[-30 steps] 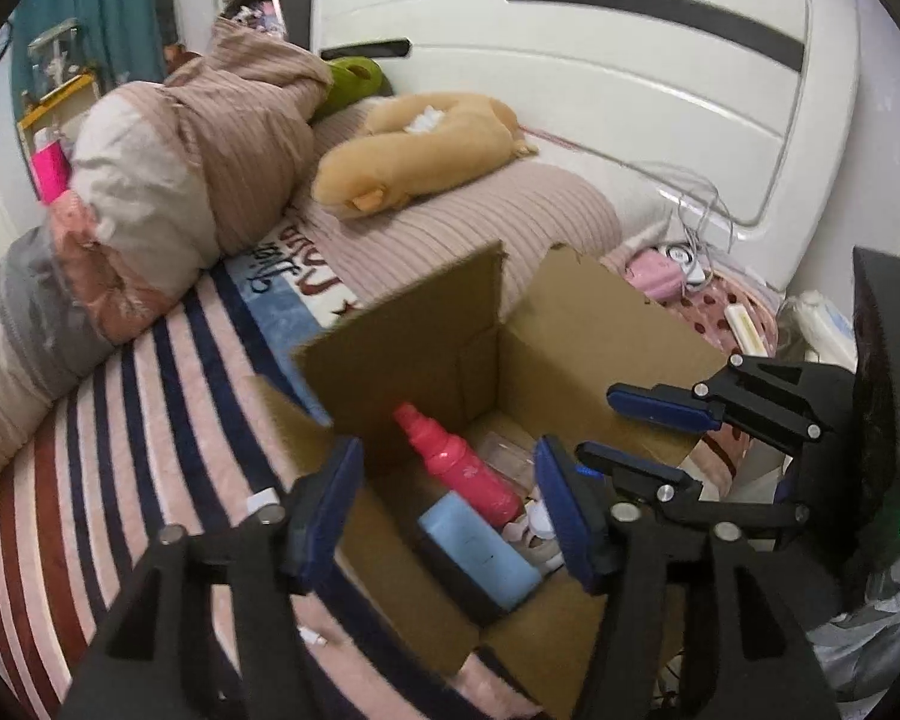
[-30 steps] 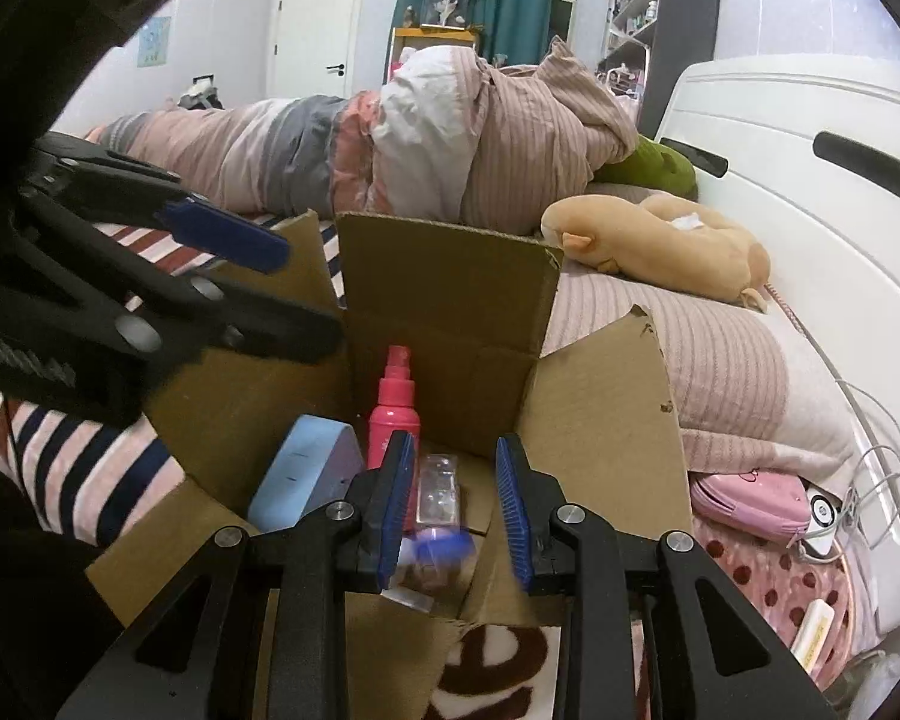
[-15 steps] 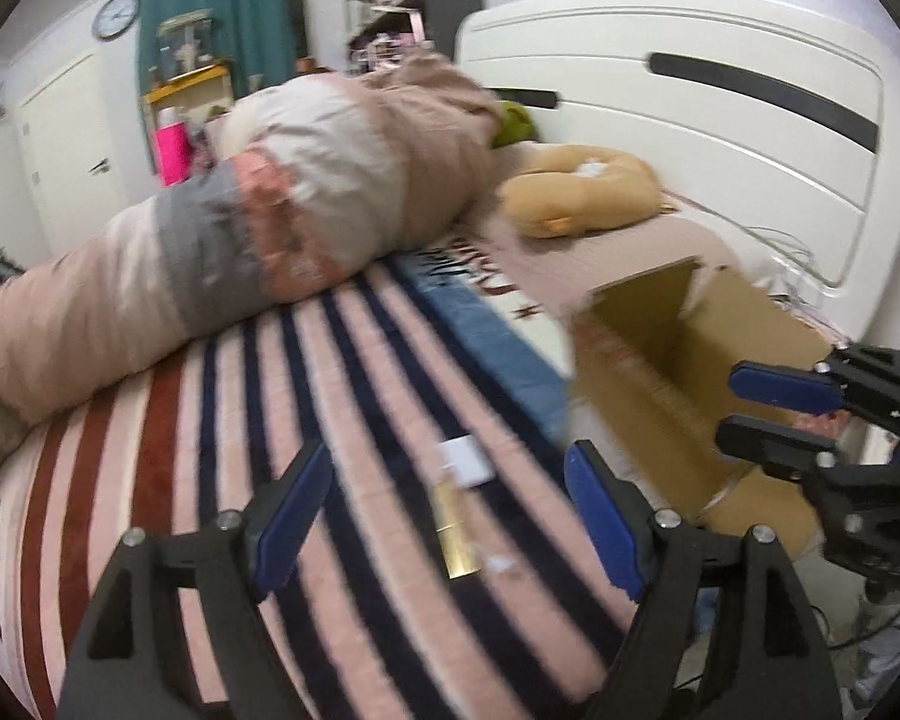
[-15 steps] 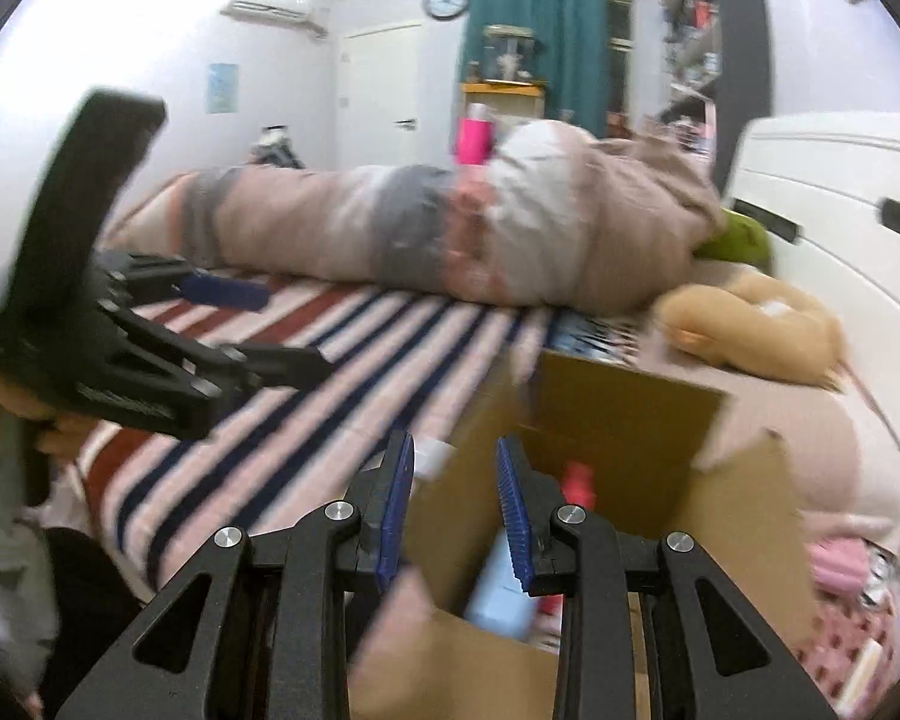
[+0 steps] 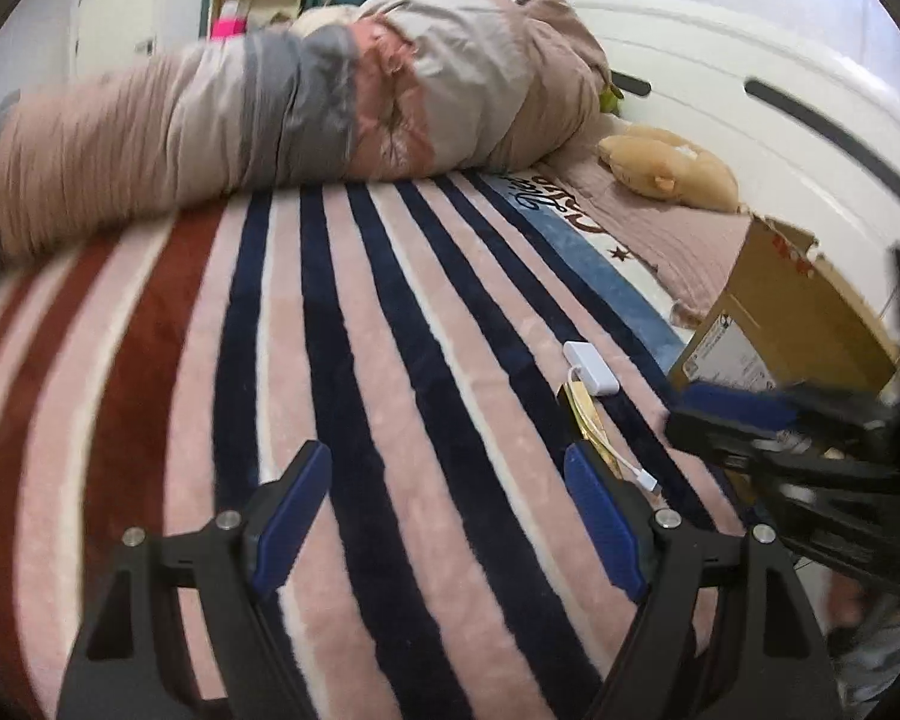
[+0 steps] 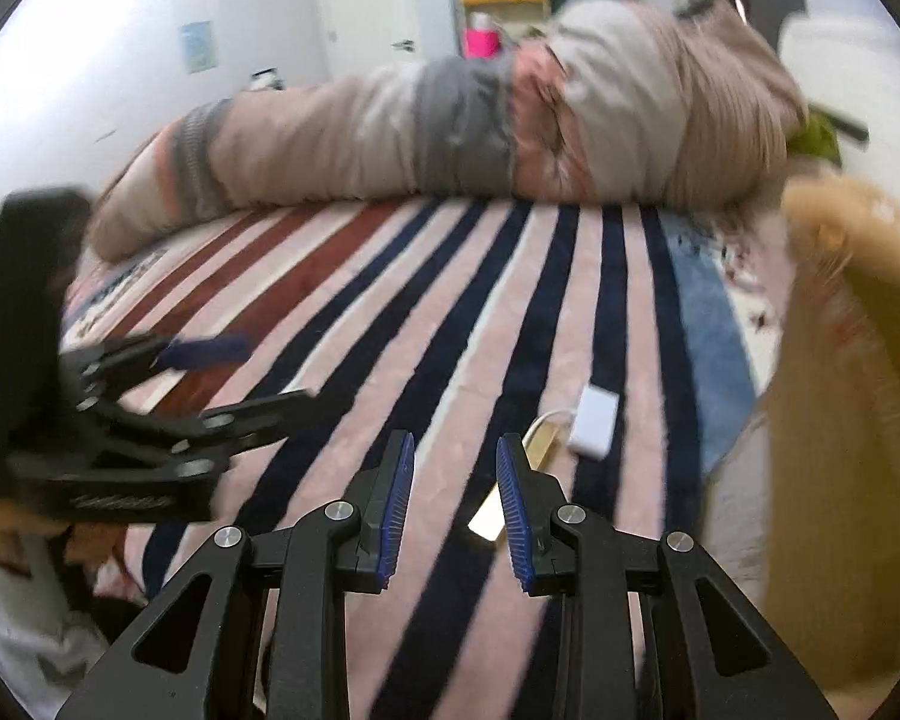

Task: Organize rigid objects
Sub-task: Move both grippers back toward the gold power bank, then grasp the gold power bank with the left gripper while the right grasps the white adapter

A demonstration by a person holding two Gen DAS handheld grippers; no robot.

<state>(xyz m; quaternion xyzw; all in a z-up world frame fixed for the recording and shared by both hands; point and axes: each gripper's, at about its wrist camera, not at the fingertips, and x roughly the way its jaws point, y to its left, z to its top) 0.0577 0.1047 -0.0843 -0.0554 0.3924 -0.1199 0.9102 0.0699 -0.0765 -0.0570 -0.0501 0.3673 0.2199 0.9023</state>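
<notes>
Rolled duvet [image 5: 306, 102]: bundled along the far edge of the bed, out of the working area.
Striped blanket [image 5: 168, 360]: spread flat across the bed, bearing the loose items.
Left gripper [image 5: 447, 516]: released, jaws spread wide, nothing between the pads; hovering low over the near edge of the blanket, apparently readied for a pickup.
Gold flat item [image 5: 591, 420]: lying flat on a dark stripe just ahead of the left gripper's right-hand finger; identity too blurred to tell.
White adapter [image 5: 591, 366]: touching the far end of the gold item, thin white cable trailing back over it; both not yet boxed.
Right gripper [image 6: 456, 510]: narrowly parted, gripping nothing; aimed at the near end of the gold item, probably the next pick.
Cardboard box [image 5: 792, 318]: standing open at the right edge of the bed, close to the items, likely the collecting place.
Plush toy [image 5: 669, 168]: resting beyond the box toward the headboard, apart from the sorting.
</notes>
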